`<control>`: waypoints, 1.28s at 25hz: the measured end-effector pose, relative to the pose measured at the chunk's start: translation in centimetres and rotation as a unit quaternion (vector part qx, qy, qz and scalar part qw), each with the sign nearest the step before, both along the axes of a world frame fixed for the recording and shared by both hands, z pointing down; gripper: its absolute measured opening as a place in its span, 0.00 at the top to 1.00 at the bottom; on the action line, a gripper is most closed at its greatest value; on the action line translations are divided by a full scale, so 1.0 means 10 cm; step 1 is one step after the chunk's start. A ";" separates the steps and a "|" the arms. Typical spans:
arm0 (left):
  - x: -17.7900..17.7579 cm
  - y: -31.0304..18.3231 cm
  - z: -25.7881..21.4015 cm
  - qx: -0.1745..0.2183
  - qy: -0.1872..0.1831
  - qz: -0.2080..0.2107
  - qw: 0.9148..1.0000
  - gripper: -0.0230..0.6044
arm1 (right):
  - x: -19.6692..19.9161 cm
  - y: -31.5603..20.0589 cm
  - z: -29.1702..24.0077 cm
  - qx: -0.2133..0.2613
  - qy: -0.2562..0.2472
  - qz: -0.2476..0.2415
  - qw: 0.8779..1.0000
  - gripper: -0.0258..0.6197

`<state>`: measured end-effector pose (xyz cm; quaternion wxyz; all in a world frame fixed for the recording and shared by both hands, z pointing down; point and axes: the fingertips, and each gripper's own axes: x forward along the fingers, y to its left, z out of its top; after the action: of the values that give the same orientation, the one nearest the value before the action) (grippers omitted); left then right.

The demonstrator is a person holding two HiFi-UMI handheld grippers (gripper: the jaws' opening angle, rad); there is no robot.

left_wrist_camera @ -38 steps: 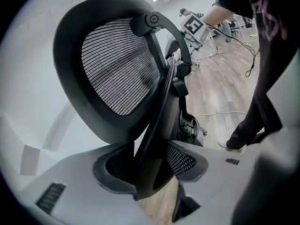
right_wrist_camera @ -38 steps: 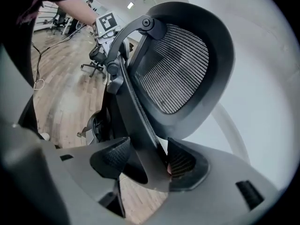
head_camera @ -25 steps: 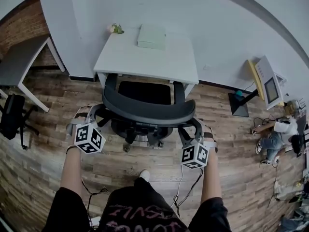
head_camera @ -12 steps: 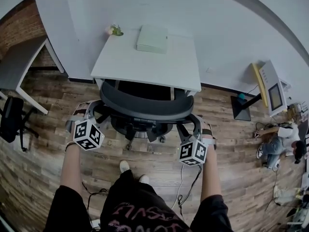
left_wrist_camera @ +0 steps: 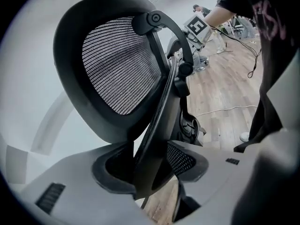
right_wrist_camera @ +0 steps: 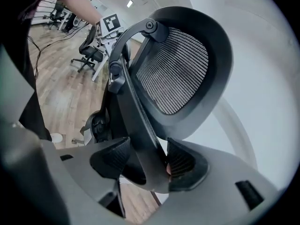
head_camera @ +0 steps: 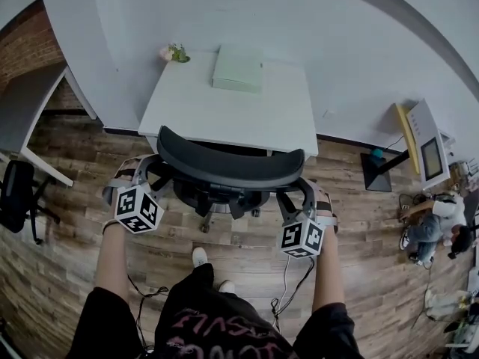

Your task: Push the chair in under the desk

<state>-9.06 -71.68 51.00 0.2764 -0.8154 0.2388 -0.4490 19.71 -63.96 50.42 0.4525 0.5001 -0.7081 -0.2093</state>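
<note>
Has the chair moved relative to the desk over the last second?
Yes. The chair has rolled forward toward the desk: its seat, earlier showing in front of the desk's edge, now lies mostly under it.

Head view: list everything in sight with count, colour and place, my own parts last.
chair: 1, black, mesh back, backrest at the desk's front edge
desk: 1, white, against the wall
box: 1, pale green, flat, desk's back edge
plant: 1, small, desk's back left corner
second desk: 1, grey top, far left
second chair: 1, black, floor at left
screen unit: 1, white, by the wall at right
seated person: 1, floor, far right
cable: 1, thin, floor by the right arm
left gripper: 1, grey, shut on the chair's back frame
right gripper: 1, grey, shut on the chair's back frame
</note>
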 end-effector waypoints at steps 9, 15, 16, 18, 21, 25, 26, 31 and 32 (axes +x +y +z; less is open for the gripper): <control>0.02 -0.47 0.00 0.001 0.004 0.012 1.000 0.60 | 0.02 -0.50 0.01 -0.007 0.004 0.006 1.000 0.57; 0.00 -0.52 0.00 -0.002 0.003 0.017 1.000 0.60 | -0.01 -0.48 0.00 0.003 0.001 0.010 1.000 0.57; 0.00 -0.53 0.00 -0.002 0.003 0.018 1.000 0.60 | -0.01 -0.48 0.00 0.002 0.001 0.011 1.000 0.57; 0.00 -0.54 -0.01 -0.001 0.004 0.020 1.000 0.60 | -0.01 -0.49 0.01 -0.001 0.000 0.013 1.000 0.57; 0.00 -0.51 0.01 0.002 0.005 0.019 1.000 0.60 | -0.01 -0.46 0.03 0.000 -0.001 0.017 1.000 0.57; 0.01 -0.51 0.01 0.002 0.005 0.016 1.000 0.60 | 0.00 -0.47 0.03 0.005 -0.002 0.021 1.000 0.57; 0.01 -0.51 0.01 0.001 0.004 0.015 1.000 0.60 | 0.00 -0.47 0.03 0.004 -0.002 0.020 1.000 0.57; 0.02 -0.47 0.01 -0.002 0.006 0.009 1.000 0.59 | 0.02 -0.45 0.02 0.009 0.000 0.014 1.000 0.57; 0.02 -0.46 0.01 -0.001 0.006 0.007 1.000 0.59 | 0.02 -0.45 0.02 0.010 0.001 0.013 1.000 0.57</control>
<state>-8.82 -76.31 51.14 0.2771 -0.8199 0.2347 -0.4425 19.91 -68.41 50.65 0.4511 0.5136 -0.6989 -0.2105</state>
